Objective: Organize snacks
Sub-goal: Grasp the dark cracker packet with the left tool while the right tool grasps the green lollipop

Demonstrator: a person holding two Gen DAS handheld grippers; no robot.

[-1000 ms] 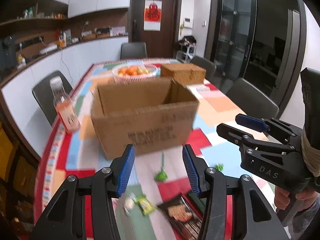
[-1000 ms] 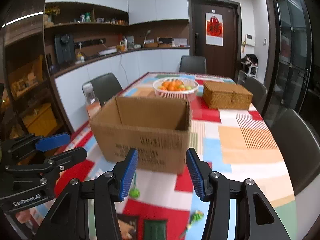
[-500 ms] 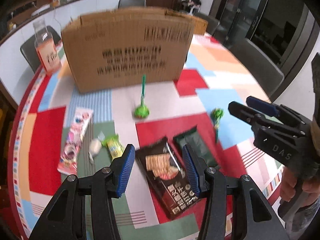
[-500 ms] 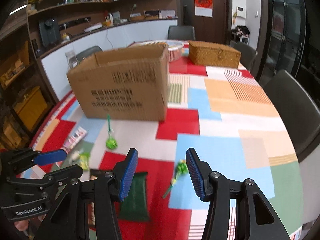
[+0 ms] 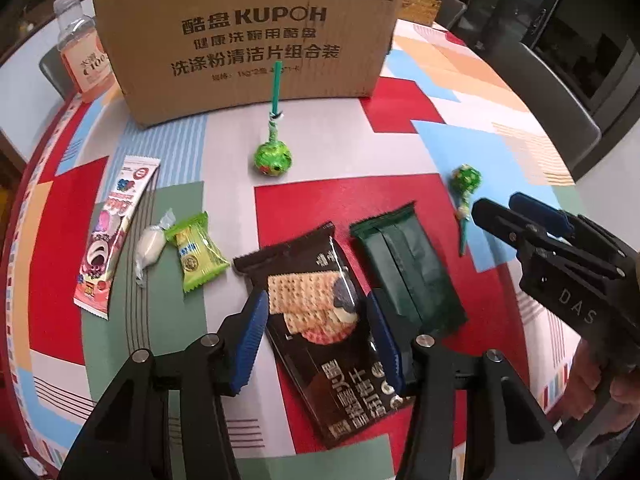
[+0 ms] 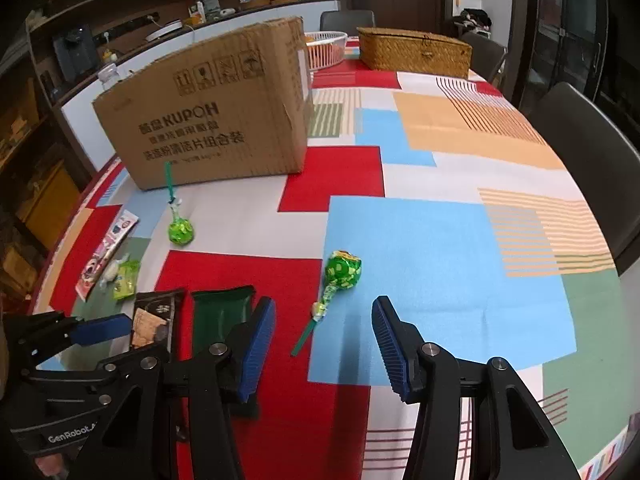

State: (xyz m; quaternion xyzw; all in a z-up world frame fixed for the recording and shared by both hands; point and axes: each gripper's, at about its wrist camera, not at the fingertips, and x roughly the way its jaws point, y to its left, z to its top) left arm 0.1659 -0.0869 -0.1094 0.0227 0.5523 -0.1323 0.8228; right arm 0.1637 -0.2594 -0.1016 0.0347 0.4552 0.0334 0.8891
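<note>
A brown cardboard box (image 5: 248,32) stands on the patchwork tablecloth, also in the right wrist view (image 6: 208,120). Snacks lie in front of it: a black cracker packet (image 5: 320,312), a dark green packet (image 5: 404,268), a green lollipop (image 5: 273,156), a second green lollipop (image 6: 340,276), a pink packet (image 5: 110,236), a small green sachet (image 5: 198,252) and a white candy (image 5: 150,244). My left gripper (image 5: 318,336) is open, its jaws straddling the cracker packet just above it. My right gripper (image 6: 322,344) is open, low over the second lollipop's stick.
A pink drink bottle (image 5: 82,48) stands left of the box. A wicker box (image 6: 414,52) and a white fruit basket (image 6: 326,48) sit at the far end. Dark chairs (image 6: 592,136) line the right side. The table edge curves close on the left.
Both grippers have dropped from looking over the box to low over the snacks. The left one has come down around the cracker packet, the right one toward the lollipop. Both stayed open.
</note>
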